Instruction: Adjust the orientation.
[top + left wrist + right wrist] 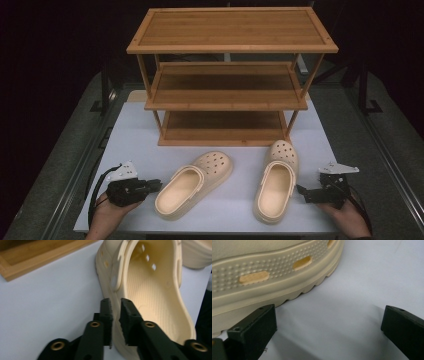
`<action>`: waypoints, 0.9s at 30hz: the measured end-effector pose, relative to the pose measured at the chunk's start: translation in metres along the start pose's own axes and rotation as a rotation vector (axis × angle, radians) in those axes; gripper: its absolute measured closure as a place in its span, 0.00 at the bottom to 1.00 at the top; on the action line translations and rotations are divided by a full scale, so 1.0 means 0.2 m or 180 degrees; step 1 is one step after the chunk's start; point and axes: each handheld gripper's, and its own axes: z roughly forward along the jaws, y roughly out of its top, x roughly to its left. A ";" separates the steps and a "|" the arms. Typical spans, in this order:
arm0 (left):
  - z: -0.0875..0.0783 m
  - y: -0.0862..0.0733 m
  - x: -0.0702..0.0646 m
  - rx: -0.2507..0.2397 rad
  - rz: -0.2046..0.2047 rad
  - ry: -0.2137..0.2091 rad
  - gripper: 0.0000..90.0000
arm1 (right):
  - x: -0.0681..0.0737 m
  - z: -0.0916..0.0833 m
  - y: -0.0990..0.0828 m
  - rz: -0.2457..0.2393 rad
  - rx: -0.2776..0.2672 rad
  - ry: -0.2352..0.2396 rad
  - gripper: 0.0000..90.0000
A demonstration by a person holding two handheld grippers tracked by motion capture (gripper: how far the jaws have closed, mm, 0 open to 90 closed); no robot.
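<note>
Left gripper [159, 184] lay low on the white table [135, 135], held in the person's left hand [107, 216]. Its two black jaws stood only a little apart, right at the heel edge of the left clog [194, 185]. In the left gripper view the jaws sat on either side of that cream rim, but I could not tell if the pads [125, 312] pressed on it.

Right gripper [300, 190] rested on the other side of the table in the right hand [350, 220]. Its jaws were spread wide with nothing between them. In the right gripper view the right clog [269, 272] showed its bumpy side just beside one jaw.

Both clogs lay on the table with their toes toward the wooden shoe rack [232, 30]. The left clog was turned a bit sideways, and the right clog pointed almost straight at the rack. They were apart from each other. The rack stood at the far end of the table and had three shelves.
</note>
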 end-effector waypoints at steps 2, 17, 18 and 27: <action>0.00 0.02 0.00 -0.0042 0.0027 -0.0025 0.80 | 0.00 0.00 0.00 -0.0001 0.0000 0.0000 0.00; 0.22 0.21 -0.01 -0.0033 0.0251 -0.0122 0.59 | 0.00 0.00 0.00 -0.0002 -0.0001 -0.0001 0.00; 0.25 0.23 -0.02 -0.0010 0.0289 -0.0141 0.59 | 0.00 0.00 0.00 -0.0003 -0.0002 -0.0001 0.00; 0.37 0.28 -0.04 0.0018 0.0369 -0.0158 0.64 | 0.00 0.00 0.00 0.0000 -0.0003 0.0000 0.00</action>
